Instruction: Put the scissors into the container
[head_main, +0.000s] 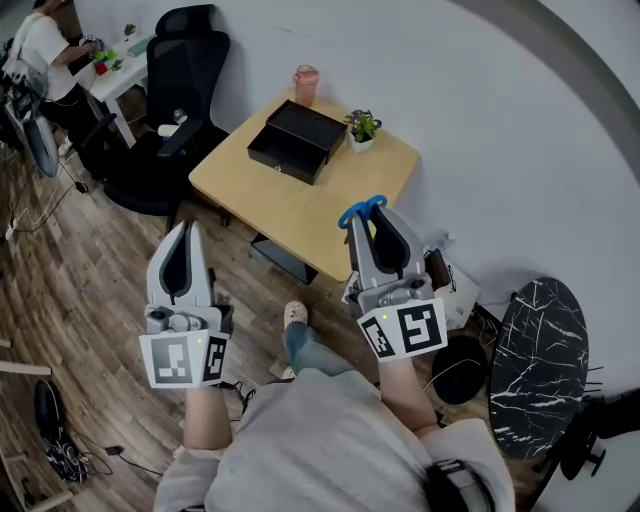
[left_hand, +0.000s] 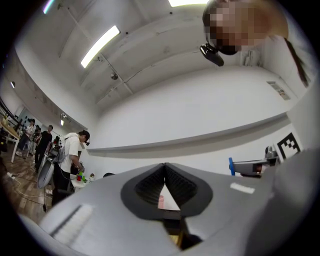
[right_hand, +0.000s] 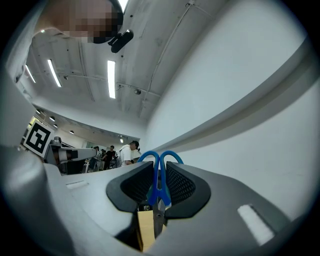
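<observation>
A pale wooden surface (head_main: 300, 205) stands against a white wall over plank flooring. It carries a black rectangular open container (head_main: 296, 140), a pink cup (head_main: 306, 84) and a small potted plant (head_main: 361, 126).

In the head view my left tongs (head_main: 187, 230) hang near me over the floor. My right tongs (head_main: 368, 222), over the surface's near edge, show blue-handled scissors (head_main: 362, 208) at their tips.

The left gripper view shows those tongs clenched on nothing. The right gripper view shows the scissors clamped, handle loops poking out.

I judge the pickup done. The carry to the container and the release remain.
</observation>
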